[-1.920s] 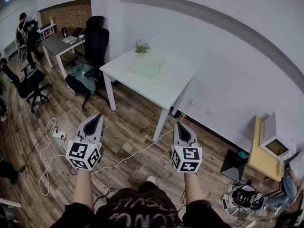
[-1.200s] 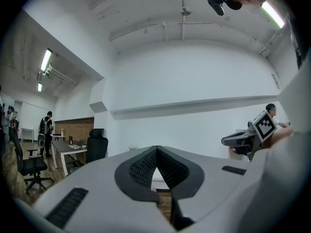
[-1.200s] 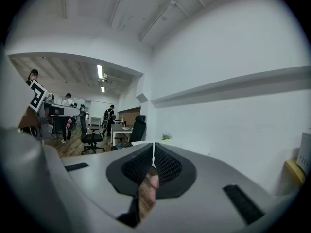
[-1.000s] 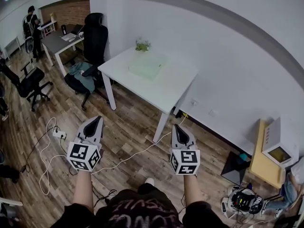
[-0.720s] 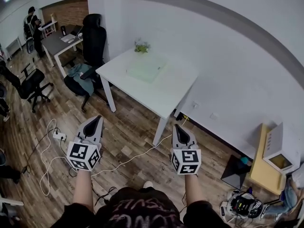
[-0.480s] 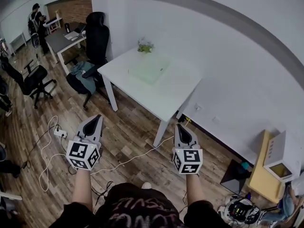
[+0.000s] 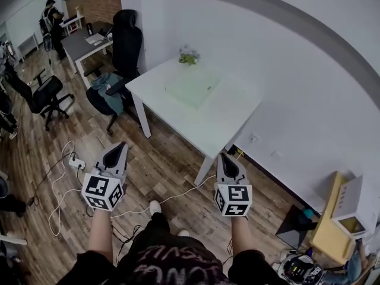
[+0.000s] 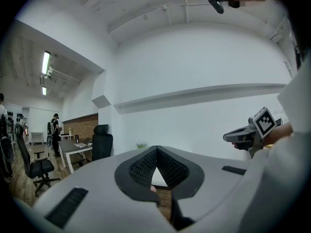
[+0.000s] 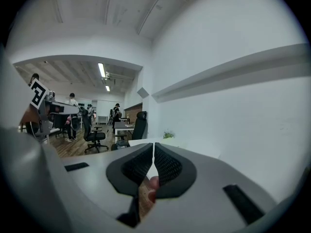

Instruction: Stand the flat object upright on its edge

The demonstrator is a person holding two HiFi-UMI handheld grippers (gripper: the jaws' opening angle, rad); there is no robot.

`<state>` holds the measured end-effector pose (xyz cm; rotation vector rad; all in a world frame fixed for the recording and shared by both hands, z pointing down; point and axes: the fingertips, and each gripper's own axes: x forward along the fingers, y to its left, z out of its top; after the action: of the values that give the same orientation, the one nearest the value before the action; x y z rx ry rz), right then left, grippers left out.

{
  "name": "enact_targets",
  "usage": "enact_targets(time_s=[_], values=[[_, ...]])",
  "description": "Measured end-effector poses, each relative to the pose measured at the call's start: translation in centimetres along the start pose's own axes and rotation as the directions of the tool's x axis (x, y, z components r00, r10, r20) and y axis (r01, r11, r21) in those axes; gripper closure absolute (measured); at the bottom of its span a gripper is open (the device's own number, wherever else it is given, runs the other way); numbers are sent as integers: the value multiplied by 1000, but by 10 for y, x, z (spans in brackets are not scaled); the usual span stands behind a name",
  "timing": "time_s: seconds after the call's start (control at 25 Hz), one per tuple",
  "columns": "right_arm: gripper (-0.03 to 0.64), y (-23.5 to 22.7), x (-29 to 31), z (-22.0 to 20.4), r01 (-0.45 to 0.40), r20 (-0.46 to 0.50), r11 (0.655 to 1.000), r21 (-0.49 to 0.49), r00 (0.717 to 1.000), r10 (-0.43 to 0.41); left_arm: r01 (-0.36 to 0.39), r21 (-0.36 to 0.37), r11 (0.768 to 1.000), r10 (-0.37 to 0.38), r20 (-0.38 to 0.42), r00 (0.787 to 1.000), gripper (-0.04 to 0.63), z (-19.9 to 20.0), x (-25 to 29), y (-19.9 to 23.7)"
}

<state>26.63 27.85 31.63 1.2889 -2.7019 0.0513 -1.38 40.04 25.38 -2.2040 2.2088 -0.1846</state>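
Note:
A pale green flat board (image 7: 191, 88) lies flat on the white table (image 7: 219, 120), beside a small potted plant (image 7: 189, 56). Both grippers are held level over the wooden floor, short of the table's near corner. My left gripper (image 7: 120, 145) is shut with nothing in it; its ribbed pads (image 8: 141, 166) meet at the tip. My right gripper (image 7: 220, 157) is also shut and empty, with its pads (image 9: 167, 165) closed together. The table top shows beyond the jaws in both gripper views. Neither gripper touches the table or the board.
A black office chair (image 7: 124, 40) draped with teal cloth stands at the table's left end, with a grey desk (image 7: 83, 45) behind it. Cables and a power strip (image 7: 76, 164) lie on the floor at left. A yellow cabinet (image 7: 325, 230) stands at right. People stand far back left.
The person has walked toward the table, which now sits nearer and further right in the head view. Both grippers came forward with them, still shut and empty.

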Motion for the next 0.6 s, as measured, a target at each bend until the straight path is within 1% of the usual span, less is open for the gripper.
enact_targets(time_s=[0.16, 0.4, 0.6], values=[[591, -1, 26, -1, 10, -12, 1000, 7, 1000, -10, 20, 2, 1000, -20, -11, 1000, 581, -7, 24, 12], [591, 5, 70, 6, 28, -16, 1000, 0, 999, -28, 34, 3, 999, -34, -17, 999, 581, -15, 58, 47], [591, 14, 112, 9, 43, -25, 999, -15, 999, -43, 49, -20, 999, -50, -15, 999, 581, -21, 92, 80]])
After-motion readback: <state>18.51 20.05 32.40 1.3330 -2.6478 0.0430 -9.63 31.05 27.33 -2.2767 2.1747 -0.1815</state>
